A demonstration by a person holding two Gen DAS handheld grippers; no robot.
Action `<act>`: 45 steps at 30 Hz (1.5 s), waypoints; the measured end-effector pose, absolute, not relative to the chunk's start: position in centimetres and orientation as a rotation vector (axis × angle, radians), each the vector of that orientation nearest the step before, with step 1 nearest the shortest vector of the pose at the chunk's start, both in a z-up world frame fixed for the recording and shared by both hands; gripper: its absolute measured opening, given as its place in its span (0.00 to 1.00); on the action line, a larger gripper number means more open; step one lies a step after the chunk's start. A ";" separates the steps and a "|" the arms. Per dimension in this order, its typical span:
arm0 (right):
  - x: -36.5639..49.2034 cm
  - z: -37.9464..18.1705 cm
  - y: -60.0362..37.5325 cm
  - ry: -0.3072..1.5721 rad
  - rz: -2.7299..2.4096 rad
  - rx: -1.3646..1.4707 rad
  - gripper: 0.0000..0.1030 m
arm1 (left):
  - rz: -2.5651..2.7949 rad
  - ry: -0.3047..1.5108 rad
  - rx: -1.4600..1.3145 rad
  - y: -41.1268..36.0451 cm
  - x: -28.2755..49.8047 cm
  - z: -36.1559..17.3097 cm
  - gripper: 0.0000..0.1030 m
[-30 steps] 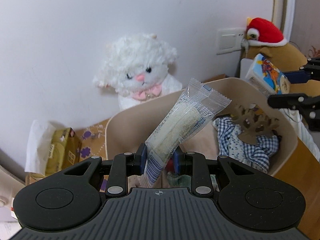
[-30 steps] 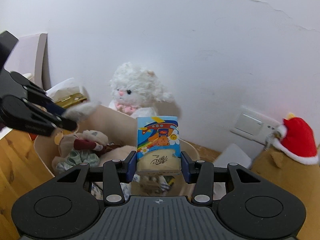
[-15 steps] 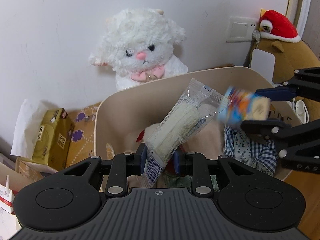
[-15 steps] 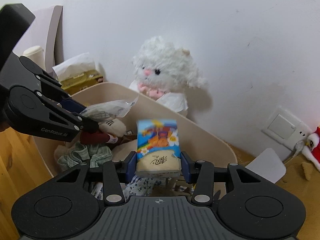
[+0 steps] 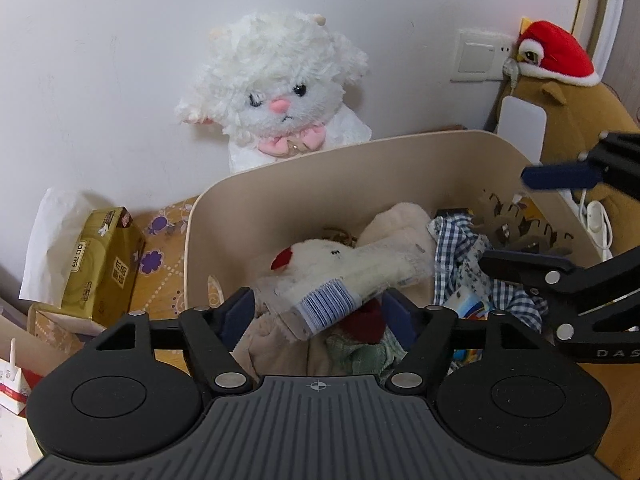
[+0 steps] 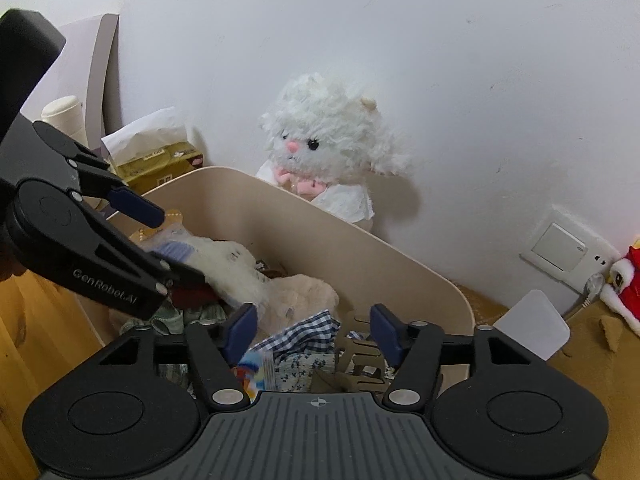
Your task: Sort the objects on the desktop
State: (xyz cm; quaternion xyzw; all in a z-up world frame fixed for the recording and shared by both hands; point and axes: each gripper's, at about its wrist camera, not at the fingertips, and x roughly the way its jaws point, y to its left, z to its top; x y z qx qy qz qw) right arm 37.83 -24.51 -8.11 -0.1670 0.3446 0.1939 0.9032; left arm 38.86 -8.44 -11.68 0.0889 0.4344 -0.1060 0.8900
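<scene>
Soft, even indoor light fills both views, a little cool on the wall [image 5: 120, 60]. The lamb [image 6: 328, 148] throws a faint shadow to its right on the wall. Fisheye bending curves the bin [image 5: 360, 160] rim and darkens the picture corners. A pink tint shows at the left view's top right edge. The packet [image 5: 352, 280] and the carton [image 6: 254, 372] look slightly smeared; the left gripper [image 5: 318, 312] body is sharp.

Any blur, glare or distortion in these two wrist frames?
Left wrist: the clear snack packet in the beige bin is smeared, the wall bows at the edges. Right wrist: the white plush looks soft-edged, the corners vignette dark. No glare.
</scene>
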 end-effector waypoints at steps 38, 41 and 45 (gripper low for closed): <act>27.9 -2.5 -24.9 0.804 0.175 -0.087 1.00 | -0.190 0.844 0.065 -7.4 27.4 -3.7 0.81; 26.2 -1.6 -24.4 0.809 0.168 -0.105 1.00 | -0.196 0.834 0.052 -7.0 25.5 -2.7 0.81; 24.0 -0.3 -24.2 0.833 0.152 -0.084 1.00 | -0.188 0.821 0.065 -6.4 22.7 -1.8 0.81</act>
